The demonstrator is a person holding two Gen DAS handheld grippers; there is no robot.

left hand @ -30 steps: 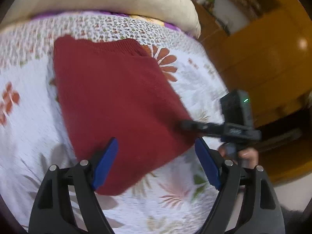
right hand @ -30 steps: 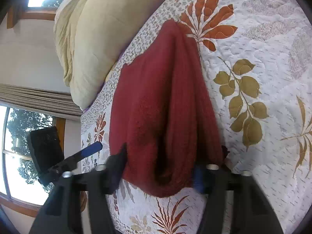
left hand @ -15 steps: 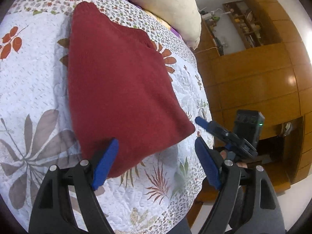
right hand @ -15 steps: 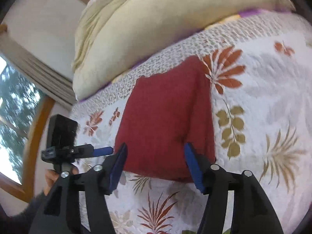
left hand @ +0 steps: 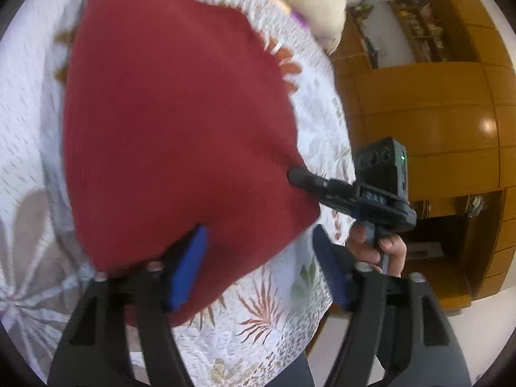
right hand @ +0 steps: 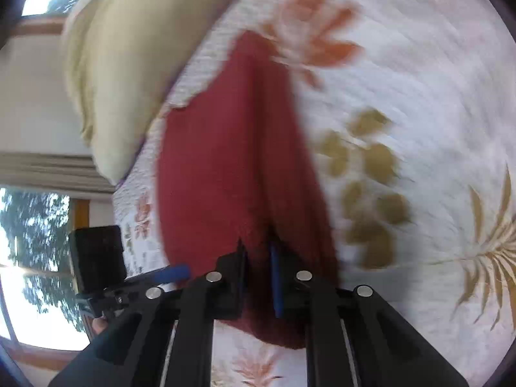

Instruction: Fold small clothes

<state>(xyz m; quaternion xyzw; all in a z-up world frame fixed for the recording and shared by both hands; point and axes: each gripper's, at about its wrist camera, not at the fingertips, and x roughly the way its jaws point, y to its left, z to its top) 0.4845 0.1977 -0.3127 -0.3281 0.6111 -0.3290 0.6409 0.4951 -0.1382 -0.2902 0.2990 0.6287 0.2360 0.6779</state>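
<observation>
Red knitted garment (left hand: 180,135) lies folded on the bed, on a white quilt (right hand: 403,74) with a leaf print, below a cream pillow (right hand: 129,64). Right gripper (right hand: 258,251): jaws closed on the garment's near edge, cloth bunched between the blue pads. Left gripper (left hand: 258,258): jaws spread wide, one blue pad over the near hem, nothing clamped. A hand (left hand: 377,248) holds the right gripper's handle. No legible brand, label or writing; both views motion-blurred.
</observation>
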